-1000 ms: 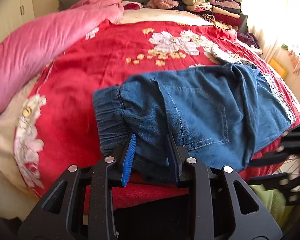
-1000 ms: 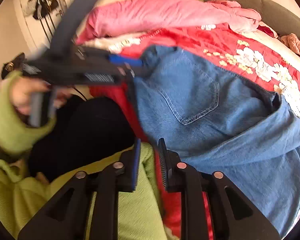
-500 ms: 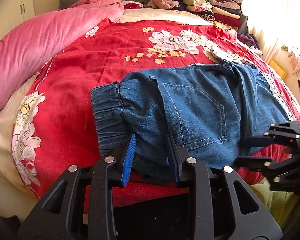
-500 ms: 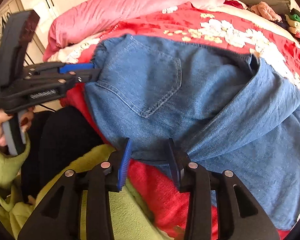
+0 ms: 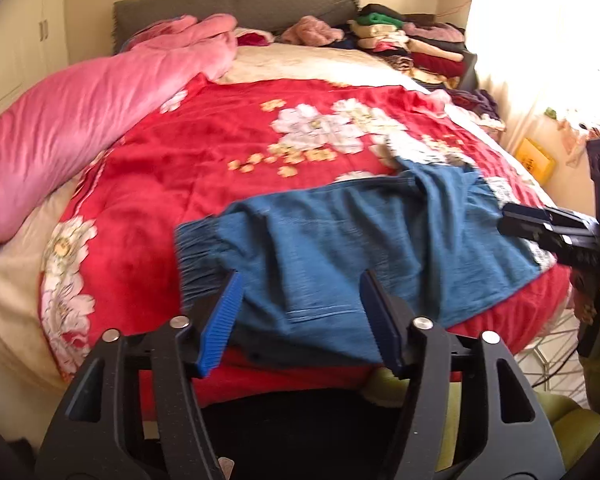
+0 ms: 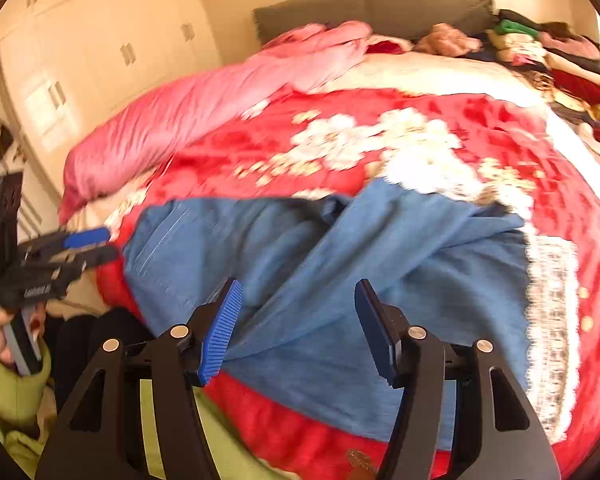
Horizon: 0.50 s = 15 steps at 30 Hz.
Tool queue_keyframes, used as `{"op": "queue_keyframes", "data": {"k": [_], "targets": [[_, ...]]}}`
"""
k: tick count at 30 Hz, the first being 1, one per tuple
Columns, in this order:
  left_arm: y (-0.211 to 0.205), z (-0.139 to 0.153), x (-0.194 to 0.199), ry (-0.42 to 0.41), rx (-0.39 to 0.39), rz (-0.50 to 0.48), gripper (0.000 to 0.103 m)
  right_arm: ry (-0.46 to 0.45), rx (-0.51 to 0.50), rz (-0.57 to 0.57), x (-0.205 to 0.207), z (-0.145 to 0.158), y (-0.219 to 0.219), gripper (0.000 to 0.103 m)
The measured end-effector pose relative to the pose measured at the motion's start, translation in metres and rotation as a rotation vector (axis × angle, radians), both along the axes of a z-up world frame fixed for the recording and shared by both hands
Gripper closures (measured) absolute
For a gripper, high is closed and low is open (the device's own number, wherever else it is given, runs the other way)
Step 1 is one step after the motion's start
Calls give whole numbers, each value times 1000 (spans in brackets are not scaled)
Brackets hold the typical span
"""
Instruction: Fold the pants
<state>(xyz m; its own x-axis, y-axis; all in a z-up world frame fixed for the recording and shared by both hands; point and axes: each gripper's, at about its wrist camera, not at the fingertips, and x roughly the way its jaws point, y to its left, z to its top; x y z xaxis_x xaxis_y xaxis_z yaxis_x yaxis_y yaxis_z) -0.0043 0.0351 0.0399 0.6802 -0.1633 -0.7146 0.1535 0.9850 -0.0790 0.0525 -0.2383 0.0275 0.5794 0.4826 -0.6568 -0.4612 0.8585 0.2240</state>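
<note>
Blue denim pants [image 5: 340, 240] lie folded on the red flowered blanket [image 5: 204, 168] near the bed's front edge, elastic cuff to the left. My left gripper [image 5: 300, 300] hovers just above their near edge. Its jaws are opening, and its blue pads stand apart from the cloth without pressing it. In the right wrist view the pants [image 6: 340, 260] spread under my right gripper [image 6: 298, 300], whose jaws are also opening over the denim and hold nothing. The right gripper [image 5: 540, 228] shows at the pants' right end, the left gripper [image 6: 80, 248] at their left end.
A pink duvet [image 5: 80, 120] runs along the bed's left side. Stacked folded clothes [image 5: 412, 44] sit at the far right by the grey headboard [image 5: 236, 4]. A lace-edged cloth [image 6: 552, 320] lies beside the pants. A green sleeve [image 6: 12, 392] and wardrobe doors [image 6: 100, 60] are at left.
Both grippers have opened and let go of the pants' near edge. The left has lifted and drawn back a little; the right has swung toward the pants' right end and rolled level.
</note>
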Motion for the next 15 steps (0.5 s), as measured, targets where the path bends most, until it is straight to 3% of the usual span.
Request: {"op": "queue_keyframes", "data": {"k": [1,2,5,9,15], "targets": [[-6,1,1,-1,2,-15,43,-9,2,-25,2,2,-7,26],[-11,1,3,0,6,-27,42,-18,3,-45,3,4,-13,25],[-35,-4,15,24,-7,-92,41,-32,5,-82,12,8,-28,25],[-61,-16,34,85,-84,-178,41,-50,-20,-121,35,15,-40,23],[-102,-46,62,182,-144,-271,43,-9,-58,-124,100,16,-28,19]]}}
